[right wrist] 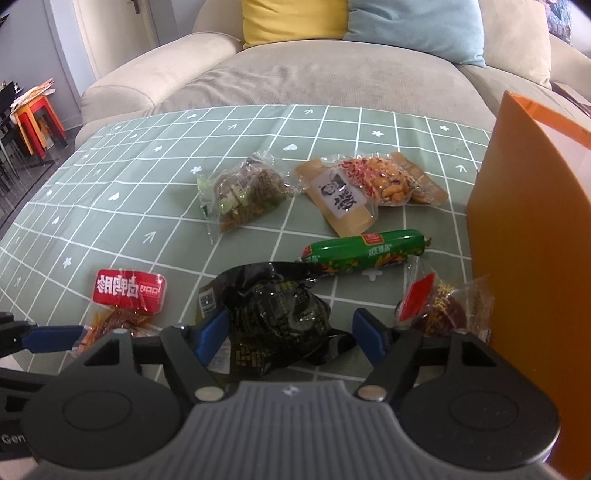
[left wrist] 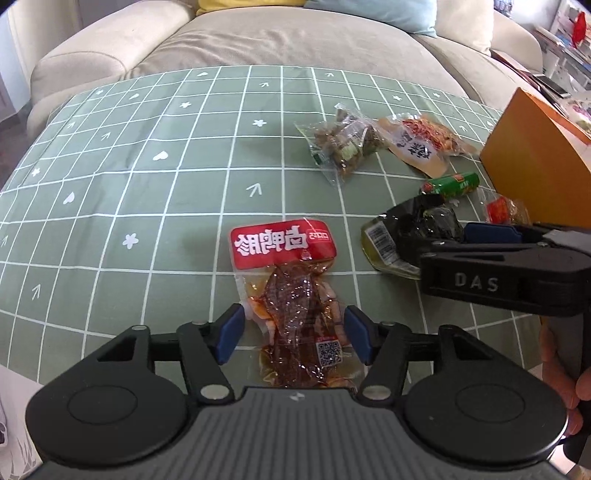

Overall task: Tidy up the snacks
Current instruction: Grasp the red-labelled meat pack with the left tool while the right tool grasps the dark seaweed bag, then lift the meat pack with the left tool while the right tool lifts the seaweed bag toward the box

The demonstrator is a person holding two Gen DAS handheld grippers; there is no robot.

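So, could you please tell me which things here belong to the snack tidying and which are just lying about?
Job:
red-label pack
black pack
green sausage
clear mixed-snack bag
tan peanut pack
small red sweet
orange box

Lying about:
sofa
yellow cushion
blue cushion
stools

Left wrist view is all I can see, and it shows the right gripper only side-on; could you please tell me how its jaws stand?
Observer: The right gripper is open, with its jaws on either side of the black packet.
Operator: Thank you. Are both pads touching it?
Observer: One pad looks to be at the packet's edge, and the other pad stands clear of it.
Operator: What lies beyond the clear pad?
Observer: A small red-and-brown packet, close beside the orange bag.
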